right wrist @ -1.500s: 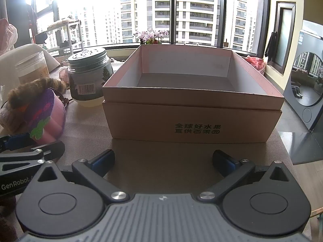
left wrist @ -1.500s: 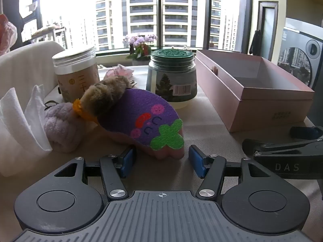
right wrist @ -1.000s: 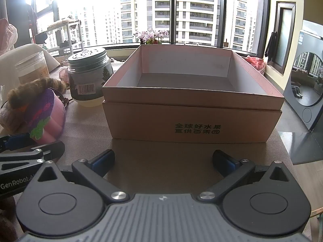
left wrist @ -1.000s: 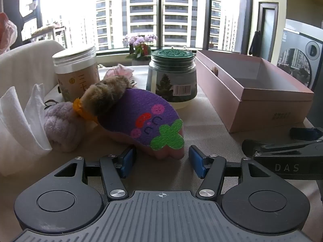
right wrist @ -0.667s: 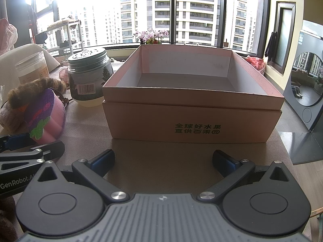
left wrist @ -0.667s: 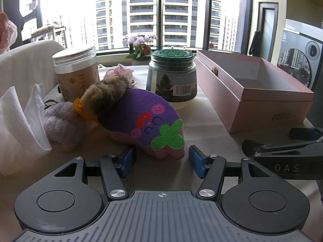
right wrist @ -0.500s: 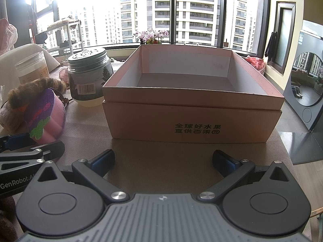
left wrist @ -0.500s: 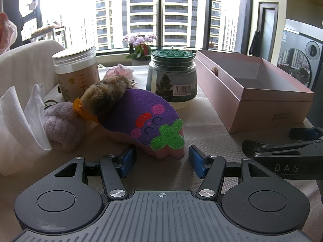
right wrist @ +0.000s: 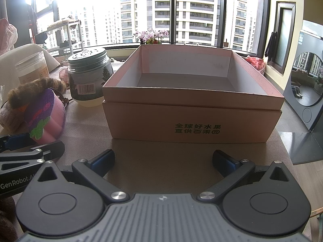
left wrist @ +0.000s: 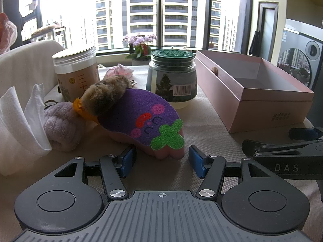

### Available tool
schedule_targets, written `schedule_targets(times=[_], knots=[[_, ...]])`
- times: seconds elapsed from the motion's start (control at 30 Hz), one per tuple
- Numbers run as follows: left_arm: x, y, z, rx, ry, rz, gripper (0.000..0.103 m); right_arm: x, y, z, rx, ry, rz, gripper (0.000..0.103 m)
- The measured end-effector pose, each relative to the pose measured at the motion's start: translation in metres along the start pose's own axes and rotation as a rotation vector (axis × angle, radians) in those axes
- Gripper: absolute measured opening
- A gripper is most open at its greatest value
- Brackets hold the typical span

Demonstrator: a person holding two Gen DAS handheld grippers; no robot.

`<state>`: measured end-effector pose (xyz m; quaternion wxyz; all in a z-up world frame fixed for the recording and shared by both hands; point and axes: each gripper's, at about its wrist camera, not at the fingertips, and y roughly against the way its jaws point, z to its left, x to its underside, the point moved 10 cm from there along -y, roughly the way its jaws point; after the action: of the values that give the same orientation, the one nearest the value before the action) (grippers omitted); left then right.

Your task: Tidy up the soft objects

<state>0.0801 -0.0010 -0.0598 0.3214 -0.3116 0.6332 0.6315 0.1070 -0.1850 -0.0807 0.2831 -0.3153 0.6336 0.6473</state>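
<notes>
Purple sponge [left wrist: 141, 113] with green cross; plain pink box [right wrist: 191, 119].

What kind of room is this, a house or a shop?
Most likely a home, probably a high-rise flat. Tall apartment blocks fill the window, potted flowers sit on the sill, and a table holds soft toys and an open pink box.

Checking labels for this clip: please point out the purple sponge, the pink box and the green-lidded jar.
purple sponge [left wrist: 139, 114]: left wrist view, on its purple felt face.
pink box [right wrist: 191, 119]: right wrist view, on its front wall above the green print.
green-lidded jar [left wrist: 171, 84]: left wrist view, on the tree label.
</notes>
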Motion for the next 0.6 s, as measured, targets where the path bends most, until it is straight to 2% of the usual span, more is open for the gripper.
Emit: schedule_targets(times=[0.6], knots=[[0.0006, -0.0009, 0.0009, -0.008, -0.009, 0.000, 0.064, -0.0001, 0.0001, 0.0001, 0.000, 0.000, 0.000, 0.103]])
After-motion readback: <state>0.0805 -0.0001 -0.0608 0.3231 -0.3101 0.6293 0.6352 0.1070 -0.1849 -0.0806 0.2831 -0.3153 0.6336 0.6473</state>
